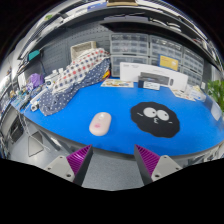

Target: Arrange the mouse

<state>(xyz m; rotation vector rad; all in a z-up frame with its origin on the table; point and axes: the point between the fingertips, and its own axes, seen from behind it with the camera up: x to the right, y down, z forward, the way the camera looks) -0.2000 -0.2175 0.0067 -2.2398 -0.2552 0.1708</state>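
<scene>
My gripper (114, 160) hovers, fingers apart, before a blue table (70, 120).
A smooth oval pink mouse (100, 124) lies near its front edge, beside a round black mat (157, 118).

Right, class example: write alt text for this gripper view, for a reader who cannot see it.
A pale pink mouse lies on a blue table, beside a round black mouse pad with cartoon eyes. The gripper is open, its fingers short of the mouse. A heap of checked cloth lies further back.
</scene>
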